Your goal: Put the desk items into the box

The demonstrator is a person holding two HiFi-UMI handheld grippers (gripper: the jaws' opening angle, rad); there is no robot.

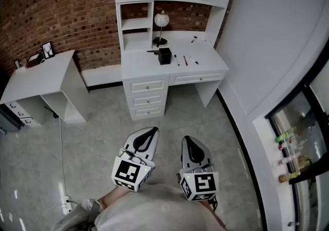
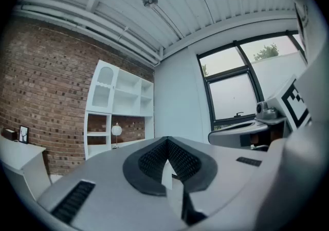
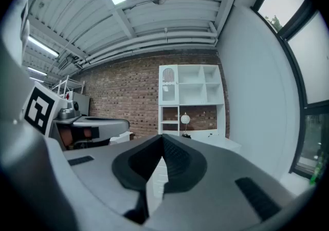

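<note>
Tongs well short of the counter (image 1: 208,63)
The left tongs (image 1: 151,132) and right tongs (image 1: 187,141) are closed, empty; a black box (image 1: 164,56) stands on the far counter.

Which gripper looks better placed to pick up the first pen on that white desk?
Right, slightly. The pens lie right of the black box, on the right gripper's side. It and the left gripper are shut, empty, far from the desk.

Black box (image 1: 164,55) upright on white desk (image 1: 139,63); pens (image 1: 185,60) scattered flat beside it.
</note>
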